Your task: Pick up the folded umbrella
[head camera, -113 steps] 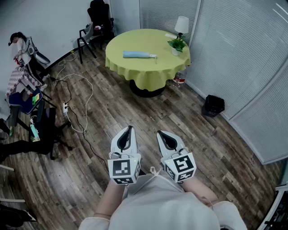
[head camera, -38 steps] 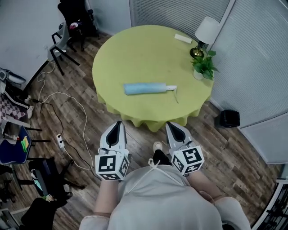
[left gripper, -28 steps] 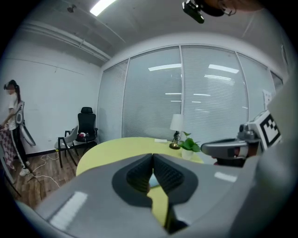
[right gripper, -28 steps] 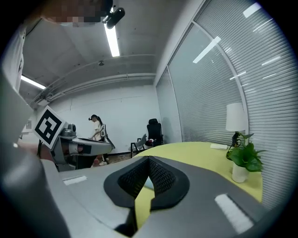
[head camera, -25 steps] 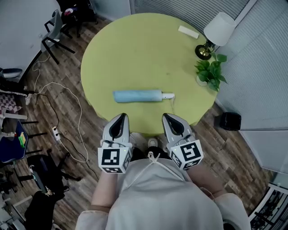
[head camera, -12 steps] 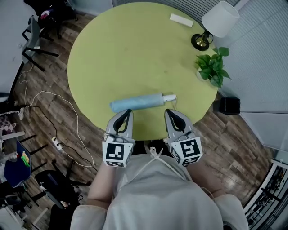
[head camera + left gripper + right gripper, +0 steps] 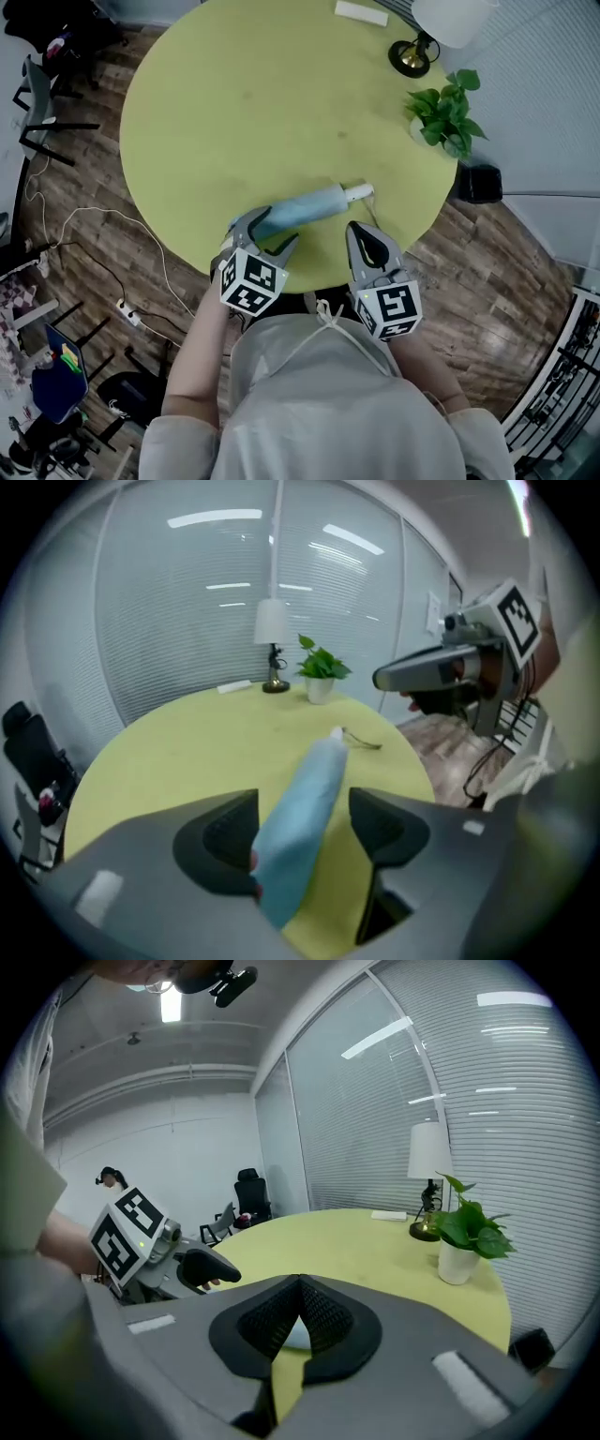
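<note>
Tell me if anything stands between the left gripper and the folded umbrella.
Nothing visible does. The left gripper has its jaws opening around the blue end of the umbrella, which lies on the yellow table; the pads do not press on it.

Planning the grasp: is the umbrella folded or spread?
Folded: the umbrella is a slim blue roll lying flat on the yellow-green table.

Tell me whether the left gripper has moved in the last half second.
Yes. The left gripper went forward to the umbrella on the table; its opening jaws now straddle the blue end.
</note>
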`<state>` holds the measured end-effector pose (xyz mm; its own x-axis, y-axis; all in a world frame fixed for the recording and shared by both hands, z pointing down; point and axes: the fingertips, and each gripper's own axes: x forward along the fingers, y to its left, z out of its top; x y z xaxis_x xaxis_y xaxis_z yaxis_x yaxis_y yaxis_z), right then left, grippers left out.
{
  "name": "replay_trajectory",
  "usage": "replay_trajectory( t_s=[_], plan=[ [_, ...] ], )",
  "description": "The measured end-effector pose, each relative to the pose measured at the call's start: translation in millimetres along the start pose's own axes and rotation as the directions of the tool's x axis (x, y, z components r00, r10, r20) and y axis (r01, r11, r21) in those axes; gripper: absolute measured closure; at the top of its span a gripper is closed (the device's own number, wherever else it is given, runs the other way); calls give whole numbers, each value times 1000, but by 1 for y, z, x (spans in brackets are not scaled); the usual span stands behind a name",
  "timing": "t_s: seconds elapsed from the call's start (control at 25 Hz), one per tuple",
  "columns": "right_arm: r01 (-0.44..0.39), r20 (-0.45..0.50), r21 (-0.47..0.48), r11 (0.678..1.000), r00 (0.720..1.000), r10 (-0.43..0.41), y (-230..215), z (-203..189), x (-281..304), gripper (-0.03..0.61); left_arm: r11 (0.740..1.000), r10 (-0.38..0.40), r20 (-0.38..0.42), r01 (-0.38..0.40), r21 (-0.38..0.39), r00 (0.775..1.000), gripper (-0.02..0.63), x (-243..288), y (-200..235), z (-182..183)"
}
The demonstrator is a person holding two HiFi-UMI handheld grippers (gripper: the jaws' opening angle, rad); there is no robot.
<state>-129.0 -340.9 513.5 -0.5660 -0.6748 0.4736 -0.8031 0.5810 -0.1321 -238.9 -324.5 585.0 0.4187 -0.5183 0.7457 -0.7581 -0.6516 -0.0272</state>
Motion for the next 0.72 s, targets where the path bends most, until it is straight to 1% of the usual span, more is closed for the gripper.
replay_trajectory(
  t_s=[0.04,0.16,0.28,0.4,0.44,0.52,0.72],
  plan=[
    [8,-13,10,1000,1000,-8,-1,-5,1,578,999,-17,-29,19,40,999,304,7,0,-4],
    [22,-40,21,1000,999,-21,-2,-15,4,578,989,-51,-113,66,134,992,268,28,1,-15],
    [26,-51,12,1000,998,-26,-1,-19,5,578,976,-90,-186,125,181,978,247,43,-1,-20],
    [33,-62,21,999,998,-31,-4,-24,7,578,960,-106,-247,163,227,963,243,63,-1,-24],
    [37,-62,28,999,997,-35,-5,-26,7,578,954,-110,-267,176,241,958,258,69,-1,-27],
    [45,-55,42,998,998,-42,-6,-26,5,578,944,-124,-310,209,255,942,259,78,-2,-35],
    [58,-28,71,996,998,-56,-14,-23,1,578,924,-162,-393,279,261,905,267,94,-9,-47]
  ],
)
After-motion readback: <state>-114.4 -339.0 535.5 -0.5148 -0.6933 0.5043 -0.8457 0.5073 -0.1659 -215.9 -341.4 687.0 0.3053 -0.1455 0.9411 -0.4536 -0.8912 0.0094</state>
